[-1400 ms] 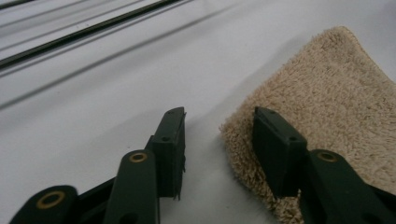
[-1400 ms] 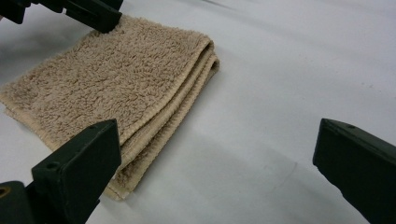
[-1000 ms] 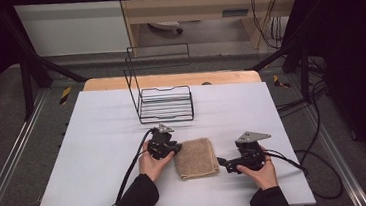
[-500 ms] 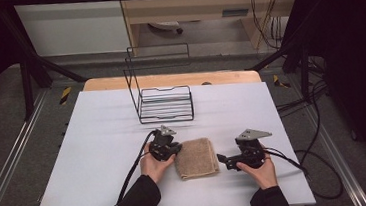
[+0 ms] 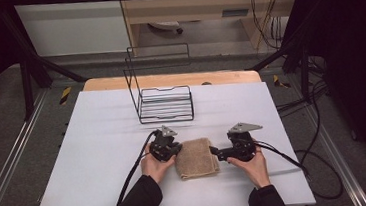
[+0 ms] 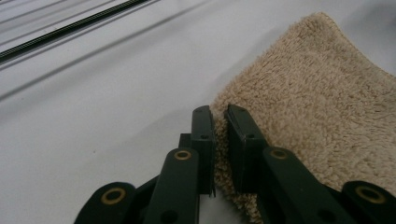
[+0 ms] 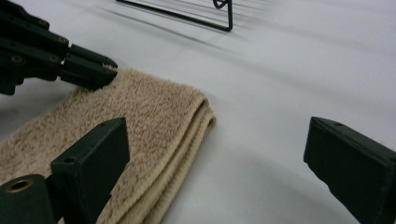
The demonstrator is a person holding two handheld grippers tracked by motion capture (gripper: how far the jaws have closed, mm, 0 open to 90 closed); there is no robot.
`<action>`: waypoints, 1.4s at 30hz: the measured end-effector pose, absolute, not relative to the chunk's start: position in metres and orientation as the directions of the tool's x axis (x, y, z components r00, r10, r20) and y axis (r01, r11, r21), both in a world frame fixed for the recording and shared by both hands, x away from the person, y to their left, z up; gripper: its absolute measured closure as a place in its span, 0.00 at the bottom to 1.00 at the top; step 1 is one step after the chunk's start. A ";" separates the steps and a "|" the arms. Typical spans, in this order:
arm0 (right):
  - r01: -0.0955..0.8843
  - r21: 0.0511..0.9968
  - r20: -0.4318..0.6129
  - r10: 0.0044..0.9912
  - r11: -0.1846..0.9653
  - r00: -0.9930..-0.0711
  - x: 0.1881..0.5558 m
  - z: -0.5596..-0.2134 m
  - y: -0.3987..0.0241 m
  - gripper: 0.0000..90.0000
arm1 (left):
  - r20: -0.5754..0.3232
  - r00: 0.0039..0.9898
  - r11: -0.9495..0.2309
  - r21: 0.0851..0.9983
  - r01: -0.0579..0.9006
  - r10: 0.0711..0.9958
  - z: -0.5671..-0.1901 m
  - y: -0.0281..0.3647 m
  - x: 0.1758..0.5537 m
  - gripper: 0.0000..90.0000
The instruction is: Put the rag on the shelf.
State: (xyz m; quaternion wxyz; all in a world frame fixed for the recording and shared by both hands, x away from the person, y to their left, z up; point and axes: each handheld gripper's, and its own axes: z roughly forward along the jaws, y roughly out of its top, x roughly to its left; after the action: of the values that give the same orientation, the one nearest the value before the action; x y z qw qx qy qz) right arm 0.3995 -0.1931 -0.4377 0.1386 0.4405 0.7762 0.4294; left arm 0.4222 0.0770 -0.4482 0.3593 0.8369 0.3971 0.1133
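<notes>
folded beige terry towel: on white surface, near edge | soft, light, limp; likely sags, so grip edges | left gripper: just closed, pinching towel's corner | right gripper: spread wide, closing slightly, straddling folded edge

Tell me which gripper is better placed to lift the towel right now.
Left. The left gripper is already pinched on the towel's edge, its jaws having just been closing on the cloth. The right gripper stands wide open beside the folded edge, gripping nothing yet.
</notes>
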 end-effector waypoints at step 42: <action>0.698 0.686 0.315 0.782 0.205 -0.539 0.429 -0.456 -0.165 0.91 | -0.136 0.663 -0.404 0.698 0.591 0.736 -0.450 0.082 0.425 0.91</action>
State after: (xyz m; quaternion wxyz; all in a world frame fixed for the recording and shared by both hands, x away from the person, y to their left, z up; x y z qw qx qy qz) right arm 0.4288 -0.1649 -0.4557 0.0508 0.4775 0.7745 0.4118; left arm 0.4247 0.0819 -0.4495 0.3729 0.8323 0.3986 0.0969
